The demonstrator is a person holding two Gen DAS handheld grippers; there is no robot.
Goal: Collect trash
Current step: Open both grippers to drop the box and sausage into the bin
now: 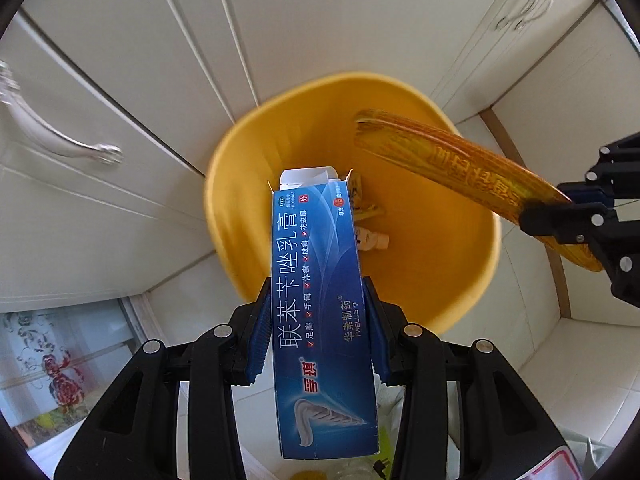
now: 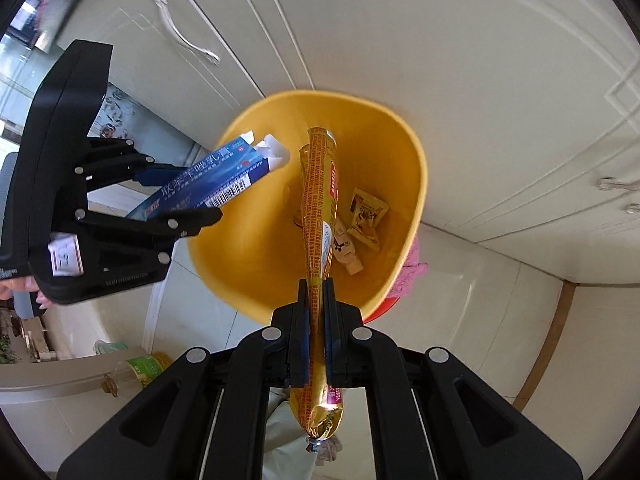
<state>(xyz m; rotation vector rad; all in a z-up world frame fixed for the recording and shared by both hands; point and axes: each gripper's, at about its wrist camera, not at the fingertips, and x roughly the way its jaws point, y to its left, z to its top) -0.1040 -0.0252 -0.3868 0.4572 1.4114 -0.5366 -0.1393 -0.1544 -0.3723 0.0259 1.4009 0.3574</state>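
A yellow bin (image 1: pixel 420 280) (image 2: pixel 256 264) stands on the floor by white cabinets. My left gripper (image 1: pixel 318 292) is shut on a blue cream box (image 1: pixel 320 300), whose open end hangs over the bin; the box also shows in the right wrist view (image 2: pixel 208 184). My right gripper (image 2: pixel 316 284) is shut on a long golden sausage wrapper (image 2: pixel 318 208), which points into the bin and shows in the left wrist view (image 1: pixel 460 168). A small tan packet (image 2: pixel 366 216) and a small white tube (image 2: pixel 346 252) lie inside the bin.
White cabinet doors with handles (image 1: pixel 52 128) (image 2: pixel 184 36) stand right behind the bin. A pink cloth (image 2: pixel 412 272) over something red sits beside the bin's right side. An oil bottle (image 2: pixel 136 372) lies on the floor at lower left. Tiled floor surrounds the bin.
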